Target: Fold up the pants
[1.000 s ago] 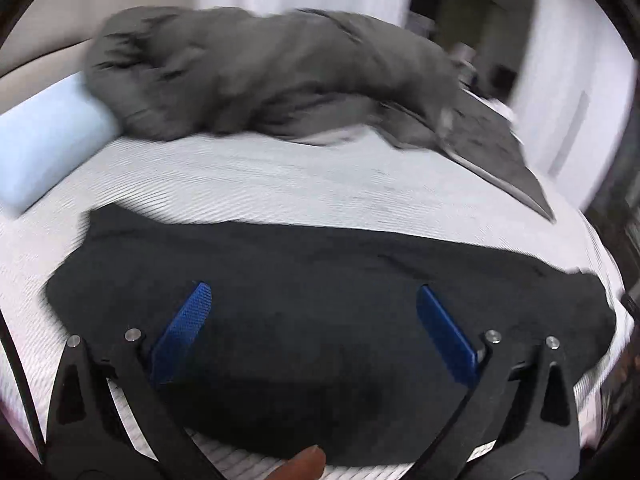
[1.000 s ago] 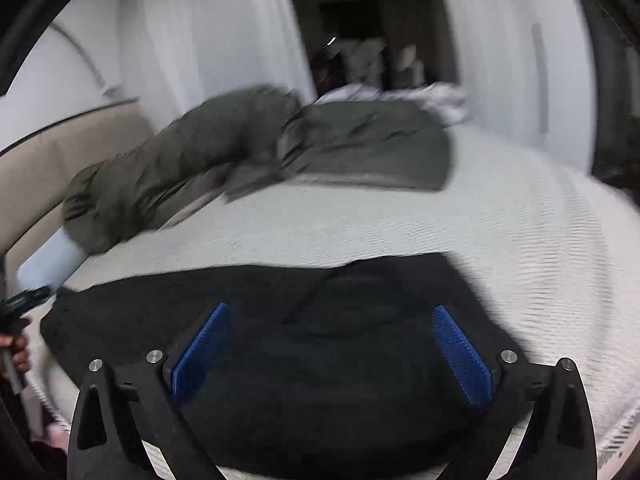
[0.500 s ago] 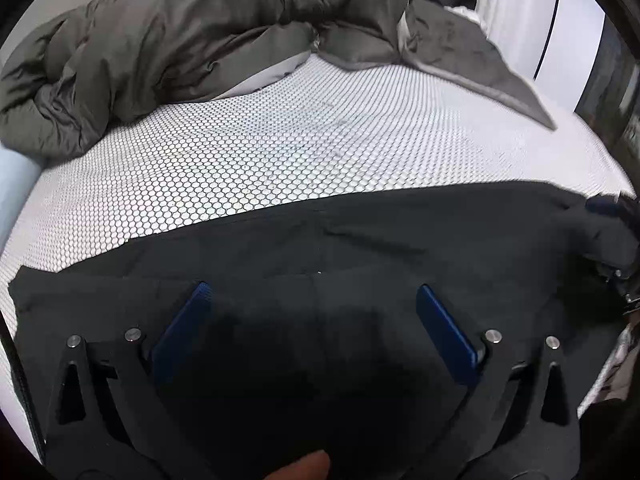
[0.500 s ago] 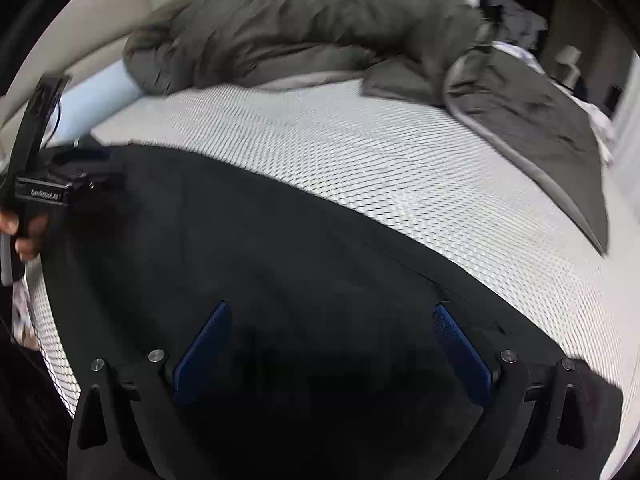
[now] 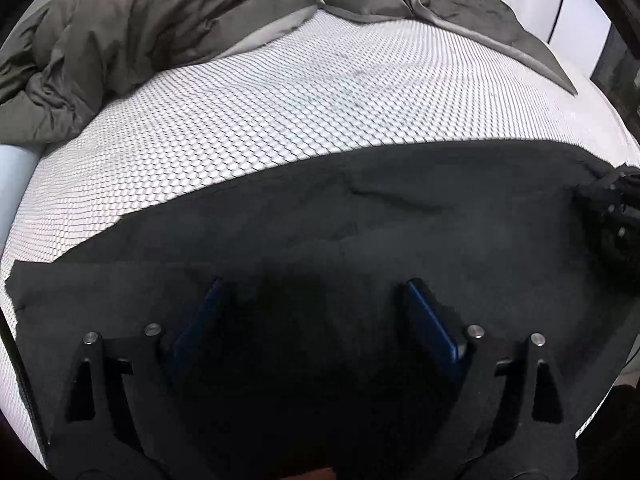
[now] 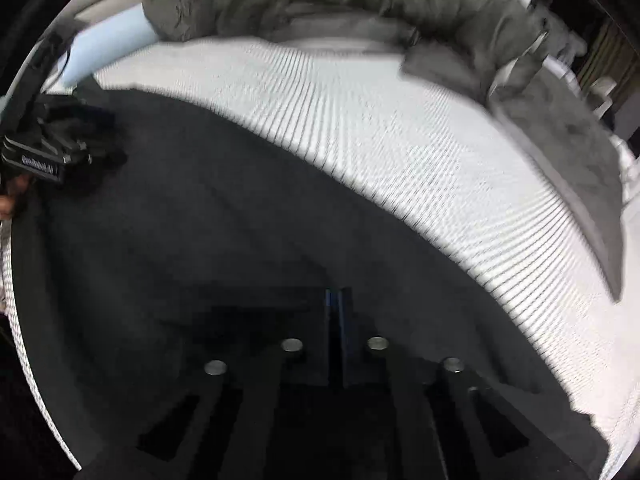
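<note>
Your bed (image 5: pixel 320 120), with its white honeycomb-patterned cover, fills both views, and the rumpled grey duvet (image 5: pixel 140 20) lies piled along its far side from ten to two o'clock. A pale blue pillow (image 6: pixel 108 46) shows at ten o'clock in the right wrist view.

The black pants (image 5: pixel 360 240) lie flat across the near half of the bed, running from nine o'clock to three o'clock in the left wrist view.

Your right gripper (image 6: pixel 335 336) has just closed: half a second ago its blue pads stood wide apart over the cloth, and now they meet with only a thin line between them, pinching the pants fabric at that end.

Your left gripper (image 5: pixel 316 316) has come lower, and its pads (image 5: pixel 428 320) are sunk against the cloth but still spread, with nothing pinched yet.

So one end is secured. Judging from this, you need to close the left gripper on its end before lifting to fold.
</note>
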